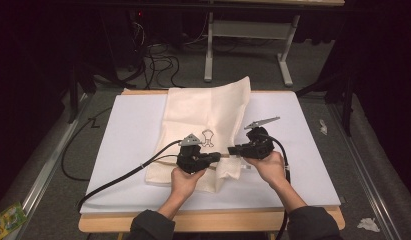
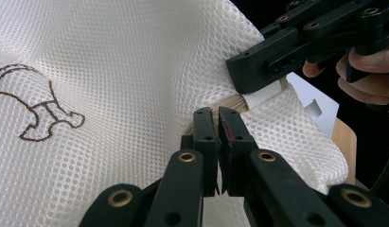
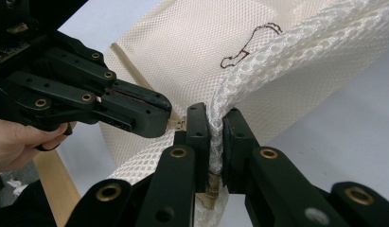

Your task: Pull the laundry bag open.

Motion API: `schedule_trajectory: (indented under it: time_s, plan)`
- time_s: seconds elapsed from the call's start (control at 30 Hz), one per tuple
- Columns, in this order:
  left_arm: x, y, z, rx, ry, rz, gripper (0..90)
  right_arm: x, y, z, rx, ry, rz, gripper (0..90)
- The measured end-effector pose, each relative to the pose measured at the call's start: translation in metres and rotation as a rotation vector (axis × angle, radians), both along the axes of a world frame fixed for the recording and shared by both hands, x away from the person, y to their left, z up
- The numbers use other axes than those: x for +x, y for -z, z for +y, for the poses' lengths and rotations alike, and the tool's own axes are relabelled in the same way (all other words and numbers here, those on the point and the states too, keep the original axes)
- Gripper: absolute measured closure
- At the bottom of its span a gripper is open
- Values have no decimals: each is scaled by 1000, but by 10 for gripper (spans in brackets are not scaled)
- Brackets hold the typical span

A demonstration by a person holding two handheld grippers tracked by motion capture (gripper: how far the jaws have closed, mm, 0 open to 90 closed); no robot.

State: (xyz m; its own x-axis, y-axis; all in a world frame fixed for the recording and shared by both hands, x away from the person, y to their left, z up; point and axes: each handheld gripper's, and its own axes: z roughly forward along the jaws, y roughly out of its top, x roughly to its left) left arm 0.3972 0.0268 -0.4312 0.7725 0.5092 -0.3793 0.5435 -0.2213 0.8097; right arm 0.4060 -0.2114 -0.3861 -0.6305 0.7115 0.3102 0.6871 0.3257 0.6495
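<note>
A cream mesh bag (image 1: 208, 112) with a brown stitched figure (image 1: 208, 136) lies on the white sheet (image 1: 125, 150). Both grippers meet tip to tip at its near edge. My left gripper (image 2: 219, 116) is shut, its tips pinching the tan zipper strip (image 2: 230, 101) at the bag's edge. The right gripper (image 3: 216, 118) is shut on a bunched fold of mesh (image 3: 258, 71) that rises between its jaws. In the high view the left gripper (image 1: 219, 156) points right and the right gripper (image 1: 233, 149) points left. A hand holds each one.
The white sheet covers a wooden table (image 1: 208, 221). A black cable (image 1: 118, 177) trails left from the left gripper across the sheet. A table frame (image 1: 248, 45) and loose cables (image 1: 160, 62) stand on the floor beyond. A green packet (image 1: 5, 220) lies at the lower left.
</note>
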Motion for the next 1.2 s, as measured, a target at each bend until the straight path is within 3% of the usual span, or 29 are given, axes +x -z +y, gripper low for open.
schedule_trajectory:
  time_s: [0.77, 0.87, 1.2]
  plan:
    - [1, 2, -2, -4, 30, 30, 875, -5, 3, -12, 15, -14, 5, 850]
    - [2, 5, -2, 23, 28, 38, 875, -5, 4, -14, 13, -14, 3, 851]
    - [3, 10, -5, 22, 36, 56, 875, -6, 7, -23, 24, -12, 13, 850]
